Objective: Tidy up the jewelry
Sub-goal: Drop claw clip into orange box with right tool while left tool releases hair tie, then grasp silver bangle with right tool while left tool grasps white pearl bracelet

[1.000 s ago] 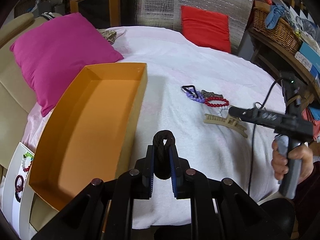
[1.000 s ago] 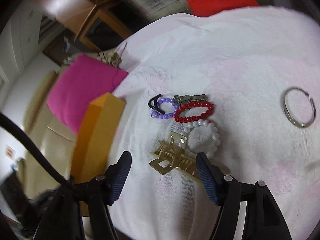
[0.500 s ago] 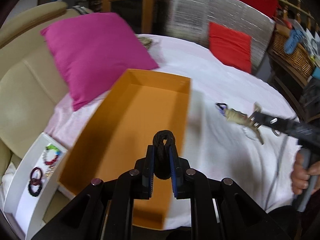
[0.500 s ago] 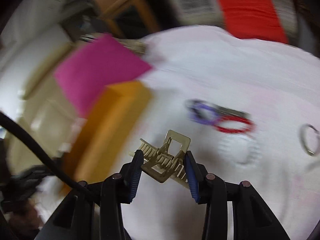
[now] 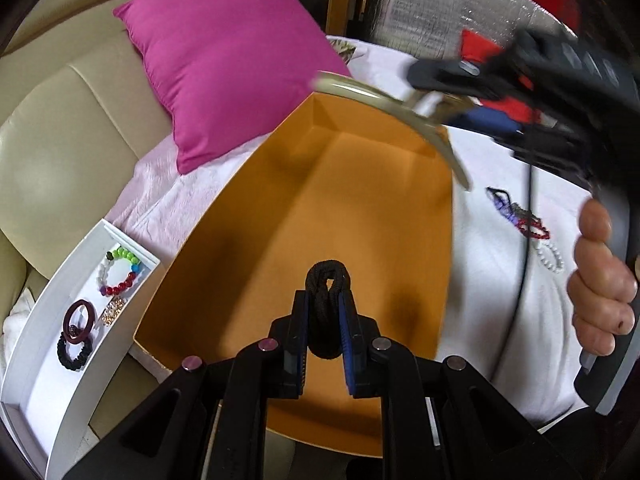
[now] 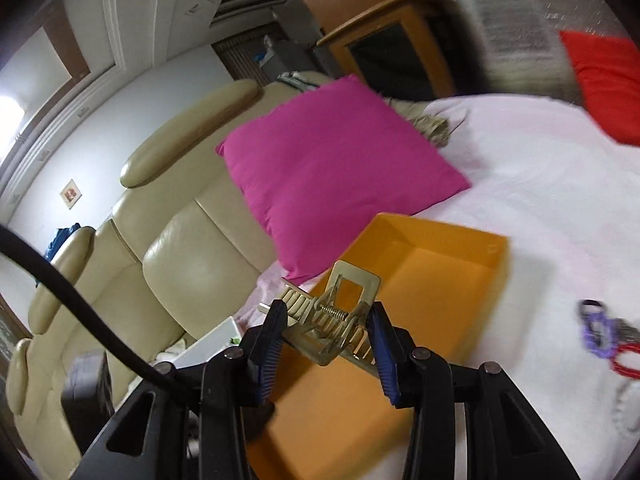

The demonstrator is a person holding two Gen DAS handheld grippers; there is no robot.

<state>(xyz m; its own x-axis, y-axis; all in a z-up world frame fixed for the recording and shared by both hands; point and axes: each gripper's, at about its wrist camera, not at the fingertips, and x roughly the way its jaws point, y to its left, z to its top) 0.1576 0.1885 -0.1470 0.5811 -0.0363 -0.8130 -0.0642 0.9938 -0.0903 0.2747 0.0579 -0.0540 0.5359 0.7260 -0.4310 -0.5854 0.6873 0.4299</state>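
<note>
My left gripper [image 5: 326, 316] is shut on a black hair tie [image 5: 327, 304] and holds it above the near part of the open orange box [image 5: 360, 200]. My right gripper [image 6: 328, 332] is shut on a gold claw hair clip [image 6: 336, 320] and holds it over the orange box [image 6: 420, 300]; the clip also shows in the left wrist view [image 5: 384, 104] above the box's far end. A purple bead bracelet [image 6: 596, 332], a red bead bracelet [image 6: 628, 360] and a white bead bracelet [image 5: 550, 254] lie on the white cloth to the right of the box.
A white tray [image 5: 52, 340] with a coloured bead bracelet [image 5: 118, 272], a dark red ring and a black hair tie sits left of the box. A pink cushion [image 5: 224, 68] leans on the beige sofa [image 6: 168, 248]. A red cushion [image 6: 604, 80] lies far right.
Both grippers have moved left from the cloth to over the orange box. The right gripper closed on the gold clip and lifted it off the cloth; the left still holds the hair tie.
</note>
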